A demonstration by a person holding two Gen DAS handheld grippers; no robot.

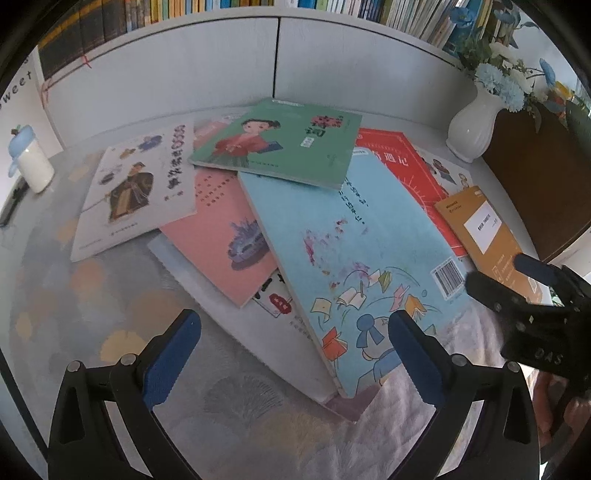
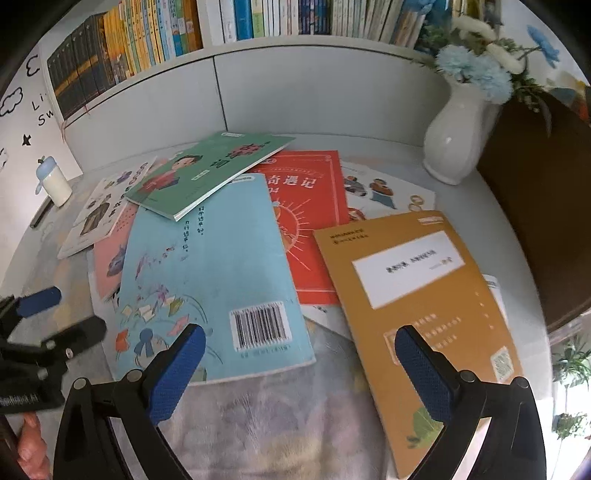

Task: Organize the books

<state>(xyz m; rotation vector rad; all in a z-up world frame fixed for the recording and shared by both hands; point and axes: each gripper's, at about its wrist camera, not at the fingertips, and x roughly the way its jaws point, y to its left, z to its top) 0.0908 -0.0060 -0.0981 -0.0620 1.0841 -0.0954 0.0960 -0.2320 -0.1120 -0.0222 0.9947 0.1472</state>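
Since both the left gripper point(image 1: 293, 354) and right gripper point(image 2: 301, 363) hung wide and empty, the orange book point(image 2: 417, 295), lying uppermost, looked best pinched at its near edge.

White partition wall point(image 2: 295, 92), packed bookshelf point(image 2: 258, 18) above, dark wooden cabinet point(image 2: 535, 203) alongside.
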